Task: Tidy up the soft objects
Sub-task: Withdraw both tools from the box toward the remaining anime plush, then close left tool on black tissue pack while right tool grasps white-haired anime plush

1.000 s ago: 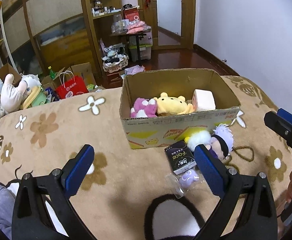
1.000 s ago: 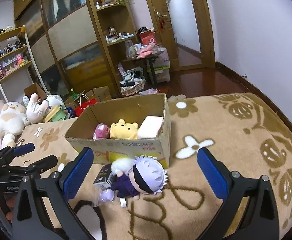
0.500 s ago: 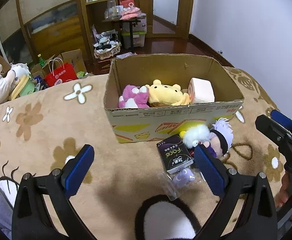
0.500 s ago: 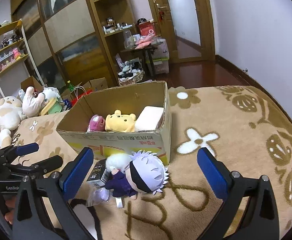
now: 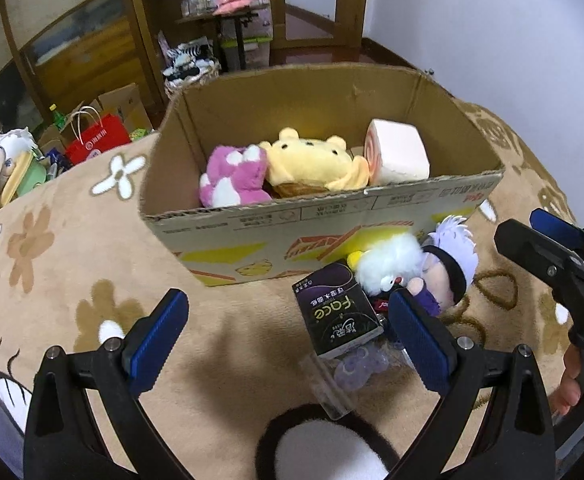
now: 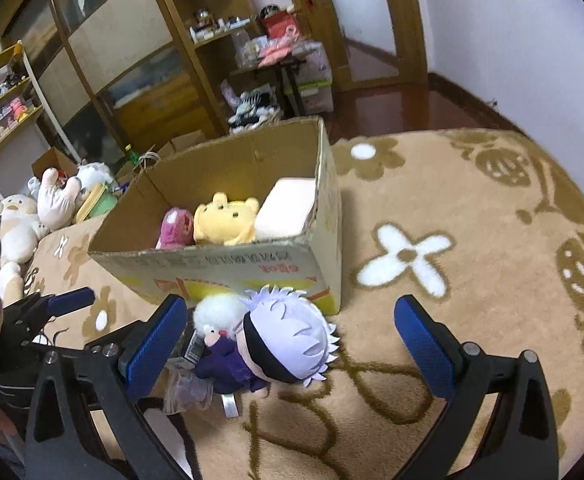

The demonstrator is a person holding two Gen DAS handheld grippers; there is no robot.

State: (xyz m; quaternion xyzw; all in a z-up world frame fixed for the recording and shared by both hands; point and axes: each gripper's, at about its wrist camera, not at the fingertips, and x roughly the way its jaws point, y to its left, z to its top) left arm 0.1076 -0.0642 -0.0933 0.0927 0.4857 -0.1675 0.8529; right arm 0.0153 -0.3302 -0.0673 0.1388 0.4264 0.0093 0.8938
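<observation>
Crowding the white-haired doll (image 6: 288, 340) at lower centre: cardboard box (image 6: 228, 268) just behind, black packet (image 5: 338, 314) and clear pouch (image 5: 356, 366) alongside, with left gripper (image 5: 288, 332) and right gripper (image 6: 292, 340) both spread wide, gripping nothing.

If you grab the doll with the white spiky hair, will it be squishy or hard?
Probably squishy: the doll looks like stuffed fabric. Its head looks much bigger than its purple body, so it may flop head-down if lifted by the body. It lies on its side on the blanket and seems unlikely to roll.

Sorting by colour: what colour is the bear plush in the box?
Yellow bear plush, clearest in the left wrist view.
</observation>
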